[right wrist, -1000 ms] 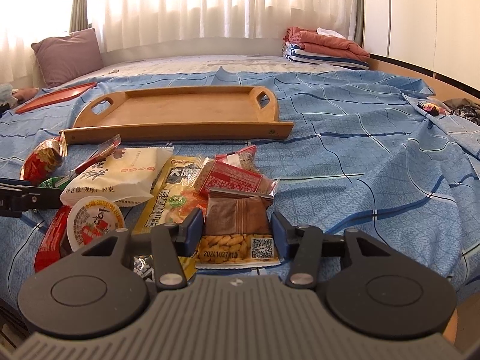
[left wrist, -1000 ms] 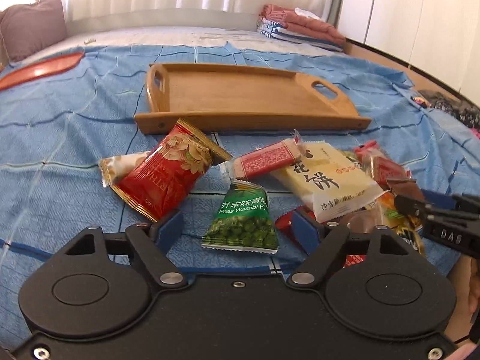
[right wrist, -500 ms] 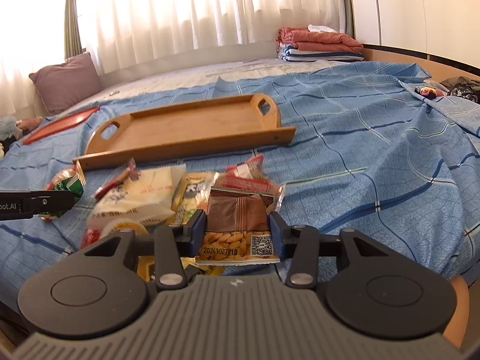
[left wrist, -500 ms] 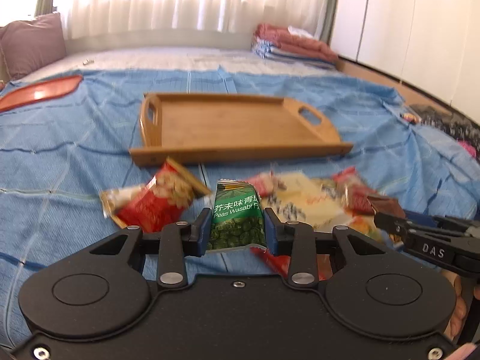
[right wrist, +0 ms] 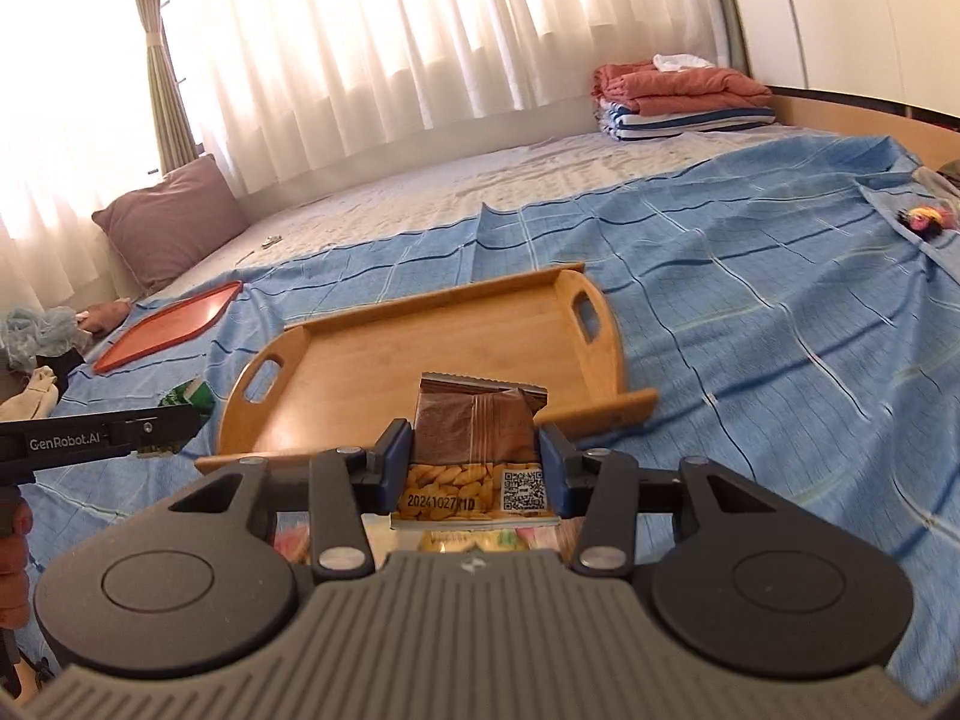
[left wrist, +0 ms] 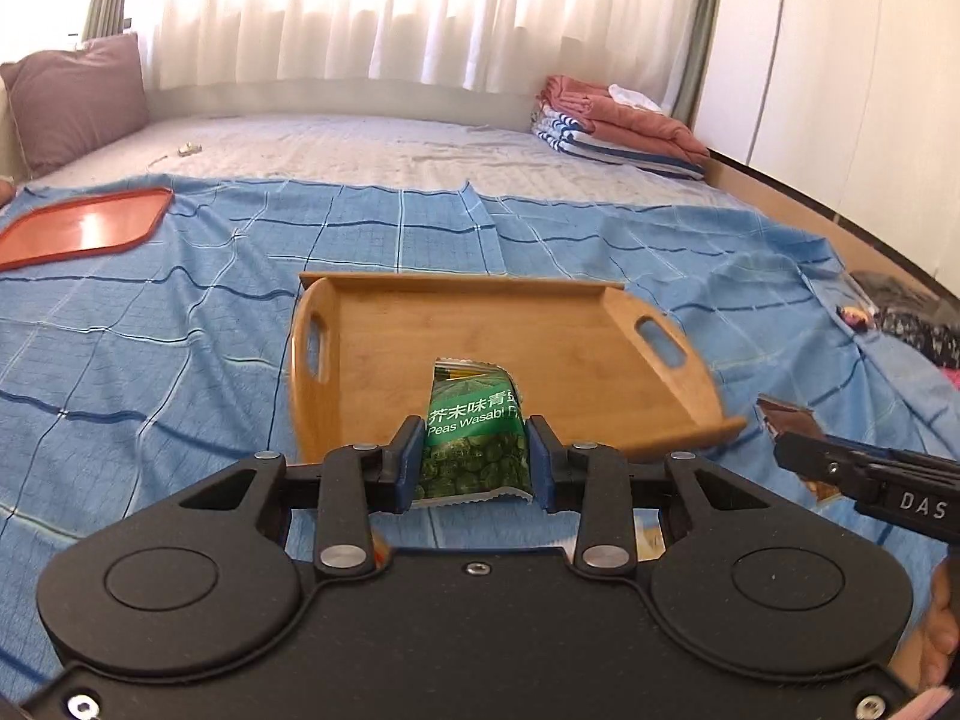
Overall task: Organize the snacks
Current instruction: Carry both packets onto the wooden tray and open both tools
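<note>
My left gripper (left wrist: 474, 456) is shut on a green wasabi pea packet (left wrist: 474, 438), held in the air just short of the near rim of the wooden tray (left wrist: 606, 324). In the right wrist view my right gripper (right wrist: 474, 471) is shut on a brown peanut packet (right wrist: 477, 450), also lifted in front of the tray (right wrist: 480, 336). The tray holds nothing. From the left wrist view the right gripper (left wrist: 798, 450) shows at the right with the brown packet (left wrist: 786, 417). From the right wrist view the left gripper (right wrist: 156, 429) shows at the left with the green packet (right wrist: 186, 396). The snack pile is mostly hidden under the grippers.
A red flat tray (left wrist: 84, 228) lies on the blue checked bedsheet (left wrist: 150, 324) at the far left. Folded blankets (left wrist: 618, 126) are stacked at the back right, a mauve pillow (right wrist: 171, 222) at the back left. Wardrobe doors stand along the right.
Both grippers closed on their packets and lifted them off the pile. They have risen and moved toward the tray, so the pile has dropped out of sight beneath them.
</note>
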Demonstrator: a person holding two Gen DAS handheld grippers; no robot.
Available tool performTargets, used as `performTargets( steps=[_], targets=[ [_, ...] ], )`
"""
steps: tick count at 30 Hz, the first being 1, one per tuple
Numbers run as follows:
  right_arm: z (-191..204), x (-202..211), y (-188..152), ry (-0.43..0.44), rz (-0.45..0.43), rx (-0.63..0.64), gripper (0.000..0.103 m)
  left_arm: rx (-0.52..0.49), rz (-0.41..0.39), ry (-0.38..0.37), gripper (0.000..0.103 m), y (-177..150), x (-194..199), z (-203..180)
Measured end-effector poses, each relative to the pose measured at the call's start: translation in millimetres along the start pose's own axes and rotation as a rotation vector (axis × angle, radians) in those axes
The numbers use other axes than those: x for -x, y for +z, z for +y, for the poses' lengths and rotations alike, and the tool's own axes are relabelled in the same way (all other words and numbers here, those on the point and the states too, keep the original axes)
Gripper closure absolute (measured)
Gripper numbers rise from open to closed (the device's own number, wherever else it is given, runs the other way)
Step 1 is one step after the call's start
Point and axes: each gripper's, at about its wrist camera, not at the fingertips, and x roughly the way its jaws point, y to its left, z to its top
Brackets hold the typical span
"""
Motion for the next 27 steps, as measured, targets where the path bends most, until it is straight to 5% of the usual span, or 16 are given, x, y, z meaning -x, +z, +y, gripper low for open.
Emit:
performTargets(
  steps=[27],
  targets=[
    [-6,-143,91,-0.035,0.180,0.026,0.054,0.041,0.180,0.074,0.069,80,-150,19]
  ],
)
